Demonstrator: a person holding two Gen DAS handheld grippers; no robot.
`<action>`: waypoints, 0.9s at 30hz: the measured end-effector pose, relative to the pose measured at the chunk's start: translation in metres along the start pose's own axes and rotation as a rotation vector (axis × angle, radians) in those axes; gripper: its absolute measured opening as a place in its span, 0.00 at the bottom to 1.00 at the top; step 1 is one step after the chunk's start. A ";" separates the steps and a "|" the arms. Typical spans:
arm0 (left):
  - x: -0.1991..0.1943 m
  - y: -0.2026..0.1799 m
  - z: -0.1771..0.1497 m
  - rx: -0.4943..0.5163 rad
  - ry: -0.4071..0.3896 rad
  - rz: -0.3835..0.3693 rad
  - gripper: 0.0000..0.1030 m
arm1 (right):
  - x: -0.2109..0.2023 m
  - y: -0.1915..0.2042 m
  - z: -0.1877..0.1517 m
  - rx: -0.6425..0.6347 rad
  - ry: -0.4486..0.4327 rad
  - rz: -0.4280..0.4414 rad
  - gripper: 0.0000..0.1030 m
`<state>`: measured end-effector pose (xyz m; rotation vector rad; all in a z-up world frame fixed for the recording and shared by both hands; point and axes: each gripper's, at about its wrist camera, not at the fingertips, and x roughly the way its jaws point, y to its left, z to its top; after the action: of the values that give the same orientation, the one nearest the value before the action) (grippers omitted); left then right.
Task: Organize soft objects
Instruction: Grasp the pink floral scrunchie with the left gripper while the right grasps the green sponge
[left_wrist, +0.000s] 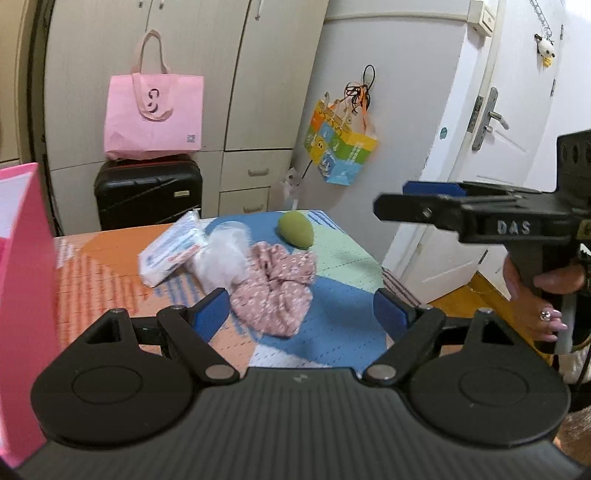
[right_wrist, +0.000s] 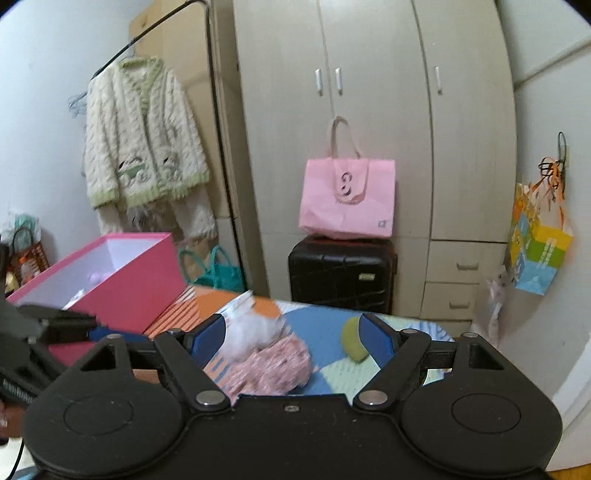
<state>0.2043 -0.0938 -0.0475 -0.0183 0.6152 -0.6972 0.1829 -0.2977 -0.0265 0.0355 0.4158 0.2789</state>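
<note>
Pink floral cloth (left_wrist: 273, 288) lies crumpled on the table (left_wrist: 110, 266), directly ahead of the left gripper (left_wrist: 301, 314), whose fingers are spread wide and empty. Its long axis runs away from that gripper. The right gripper (right_wrist: 293, 339), also spread and empty, hangs higher and farther back, so the left looks nearer. The pink box (right_wrist: 110, 273) stands to the left.
</note>
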 end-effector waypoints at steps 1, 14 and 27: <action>0.007 -0.002 0.001 0.005 0.007 0.002 0.83 | 0.004 -0.003 0.000 -0.002 -0.001 0.004 0.81; 0.092 -0.004 -0.003 -0.030 0.060 0.083 0.83 | 0.073 -0.045 -0.004 0.058 0.083 0.027 0.75; 0.116 0.000 -0.007 -0.034 0.063 0.156 0.87 | 0.130 -0.068 -0.026 0.092 0.151 0.036 0.75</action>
<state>0.2704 -0.1627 -0.1138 0.0201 0.6809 -0.5376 0.3047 -0.3275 -0.1074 0.1129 0.5787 0.2987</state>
